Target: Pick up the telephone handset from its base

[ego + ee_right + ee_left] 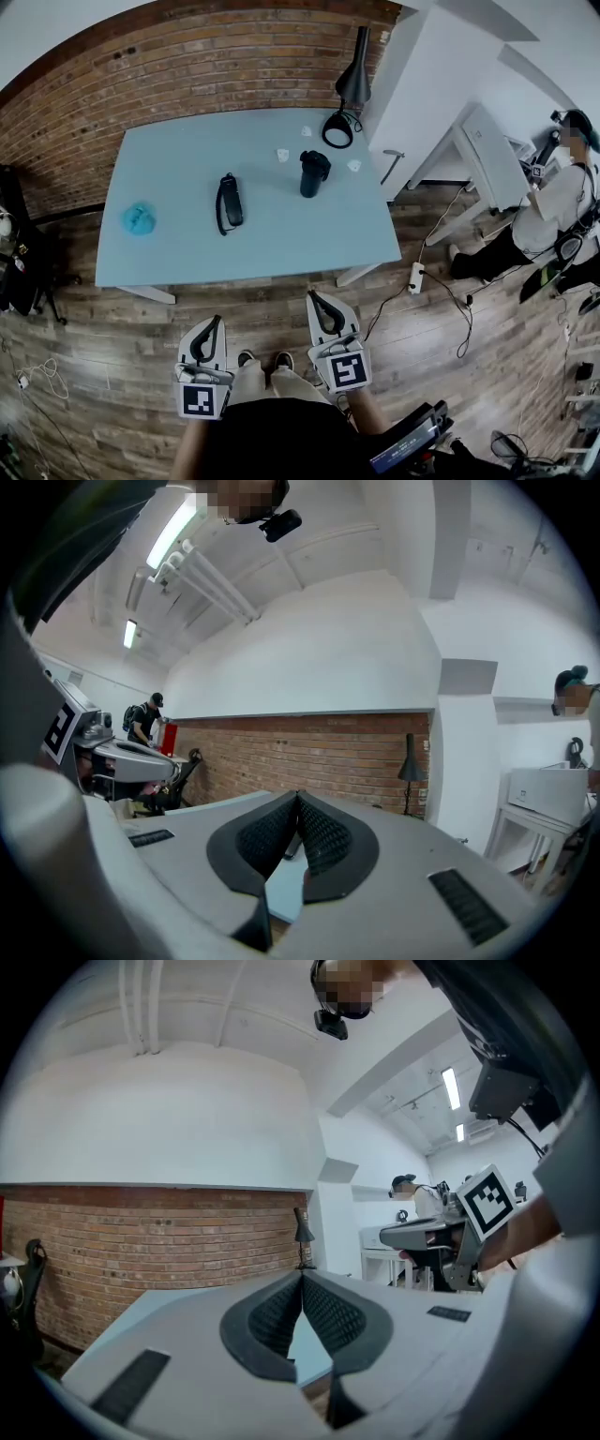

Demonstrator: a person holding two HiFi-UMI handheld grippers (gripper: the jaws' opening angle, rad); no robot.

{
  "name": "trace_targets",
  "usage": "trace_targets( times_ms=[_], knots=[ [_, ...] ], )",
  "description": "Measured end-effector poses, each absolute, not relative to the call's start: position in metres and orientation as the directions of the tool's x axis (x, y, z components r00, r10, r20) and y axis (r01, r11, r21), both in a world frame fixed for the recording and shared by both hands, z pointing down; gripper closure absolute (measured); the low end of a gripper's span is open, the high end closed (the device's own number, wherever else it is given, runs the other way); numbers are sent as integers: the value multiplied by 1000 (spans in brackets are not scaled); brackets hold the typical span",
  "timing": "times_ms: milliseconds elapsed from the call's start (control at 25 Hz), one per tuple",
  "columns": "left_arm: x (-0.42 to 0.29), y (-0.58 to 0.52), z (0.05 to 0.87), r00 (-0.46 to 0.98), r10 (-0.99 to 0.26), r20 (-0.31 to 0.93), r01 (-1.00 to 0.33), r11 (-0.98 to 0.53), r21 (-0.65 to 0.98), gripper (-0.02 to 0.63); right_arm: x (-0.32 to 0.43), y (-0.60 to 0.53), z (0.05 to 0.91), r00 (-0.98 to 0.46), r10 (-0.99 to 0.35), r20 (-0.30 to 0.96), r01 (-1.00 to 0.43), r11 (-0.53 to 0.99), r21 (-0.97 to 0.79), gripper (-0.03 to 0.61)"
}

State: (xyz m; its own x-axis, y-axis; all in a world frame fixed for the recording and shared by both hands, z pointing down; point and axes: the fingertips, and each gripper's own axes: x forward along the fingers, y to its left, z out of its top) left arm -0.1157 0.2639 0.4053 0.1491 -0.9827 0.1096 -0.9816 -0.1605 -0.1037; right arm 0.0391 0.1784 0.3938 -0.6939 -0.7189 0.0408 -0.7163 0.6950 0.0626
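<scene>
Handset (231,199): black, lying lengthwise on the light blue table (187,258), left of centre. A cord (218,211) is looping along its left side. The base cannot be told apart from the handset at this range. A dark cup (314,173) is standing to its right and a crumpled blue thing (139,218) to its left, both well apart from it. A black lamp (353,80) is at the far right corner.

Left gripper (217,321): hanging over the wooden floor on the near side of the table, jaws pressed together, nothing between them. Its own view (302,1275) is showing the ribbed pads meeting at the tips.

Right gripper (312,297): also short of the near edge, jaws likewise together and carrying nothing (297,797).

Handling, as judgement: the handset is looking like hard plastic, so probably light, stiff and somewhat slippery, not fragile. I am favouring a hold across the narrow middle, pads on the long sides. The cord may be tugging back, and the base may be sliding or lifting with it.
</scene>
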Motion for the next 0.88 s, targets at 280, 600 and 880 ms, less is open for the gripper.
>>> trace_targets(
  times_ms=[280, 600, 880],
  knots=[
    [-129, 229, 416, 208, -972, 105, -976, -214, -45, 584, 27, 160, 392, -682, -728, 74, -720, 685, 113, 569],
    [-158, 195, 415, 292, -953, 83, -956, -293, -7, 584, -16, 134, 377, -667, -736, 114, -718, 676, 163, 569],
    [-203, 186, 436, 269, -957, 114, -963, -267, 29, 584, -63, 128, 379, -707, -696, 128, -671, 717, 189, 569]
  ],
)
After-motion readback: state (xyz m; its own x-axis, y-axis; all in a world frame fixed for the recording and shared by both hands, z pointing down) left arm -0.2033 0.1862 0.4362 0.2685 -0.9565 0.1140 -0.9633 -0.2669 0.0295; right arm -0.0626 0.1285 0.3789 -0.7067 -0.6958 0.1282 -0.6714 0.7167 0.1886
